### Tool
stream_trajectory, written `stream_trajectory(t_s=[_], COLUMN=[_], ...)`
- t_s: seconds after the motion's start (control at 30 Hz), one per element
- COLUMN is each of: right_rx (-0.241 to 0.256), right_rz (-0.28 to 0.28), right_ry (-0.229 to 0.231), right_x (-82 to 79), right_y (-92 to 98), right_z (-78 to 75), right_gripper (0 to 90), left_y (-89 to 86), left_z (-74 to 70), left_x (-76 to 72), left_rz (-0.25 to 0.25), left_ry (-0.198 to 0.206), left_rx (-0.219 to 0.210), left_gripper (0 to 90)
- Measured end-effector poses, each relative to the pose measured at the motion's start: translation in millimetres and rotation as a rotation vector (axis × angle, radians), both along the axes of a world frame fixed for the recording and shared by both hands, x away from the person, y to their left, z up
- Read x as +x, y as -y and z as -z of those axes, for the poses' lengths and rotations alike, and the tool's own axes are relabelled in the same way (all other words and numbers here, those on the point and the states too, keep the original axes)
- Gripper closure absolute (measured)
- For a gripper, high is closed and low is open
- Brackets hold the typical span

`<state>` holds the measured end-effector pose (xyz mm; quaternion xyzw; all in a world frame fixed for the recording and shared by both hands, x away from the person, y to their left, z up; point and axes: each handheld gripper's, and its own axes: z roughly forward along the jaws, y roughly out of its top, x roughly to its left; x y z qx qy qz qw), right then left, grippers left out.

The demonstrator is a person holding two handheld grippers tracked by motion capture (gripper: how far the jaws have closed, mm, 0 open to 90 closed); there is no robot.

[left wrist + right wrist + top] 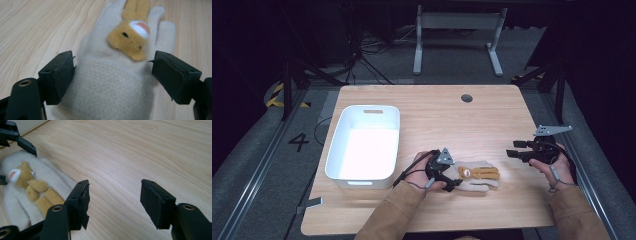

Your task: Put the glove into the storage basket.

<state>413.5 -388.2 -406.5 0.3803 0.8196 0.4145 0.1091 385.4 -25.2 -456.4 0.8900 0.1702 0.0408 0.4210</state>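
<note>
I have the left gripper (451,178) down over the glove (474,177), which lies flat on the tabletop (447,120) near the front edge, just right of the white bin (364,145). In the left gripper view the fingers (58,75) stand wide, one on each side of the glove's (110,82) cuff end, close to the fabric but not yet pinching it. The little orange bear (131,37) sewn on its back faces up.

I judge this as the grasp step: the fingers bracket the glove and only need to close. The knit is soft and thick, so I would press down a touch and close firmly to gather enough cloth, then lift and carry it left to the bin, which looks like the likely goal.

The right gripper (524,152) is held above the tabletop, well apart to the right, fingers (80,202) wide and empty; its own view looks across bare wood toward the glove (37,187).

The tabletop is pale wood with a round cable hole (466,98) at the back. Beyond it the room is dark, with grey floor, cables and a white table frame (457,35).
</note>
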Motion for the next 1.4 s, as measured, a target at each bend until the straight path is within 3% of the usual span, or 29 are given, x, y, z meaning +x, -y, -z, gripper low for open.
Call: stream_trajectory(t_s=[0.37,0.8,1.07,1.4], right_rx=[-0.004,-0.007,-0.001,-0.01], right_rz=[0.001,0.002,0.003,-0.005], right_ry=[-0.005,-0.009,-0.011,-0.021], right_x=[0.3,0.0,0.0,0.6], right_y=[-1.1,-2.8,-1.6,-4.9], right_z=[0.8,1.4,0.9,2.6], right_gripper=[40.5,40.6,41.3,41.3], left_y=[8.0,16.4,9.7,17.0], left_z=[8.9,14.2,10.4,13.6], left_x=[0.8,1.6,0.1,1.0], left_rz=[0.036,0.062,0.082,0.076], left_ry=[0.031,0.002,-0.008,-0.023], left_rx=[0.044,0.059,0.056,0.07], left_gripper=[16.2,15.3,16.4,15.3])
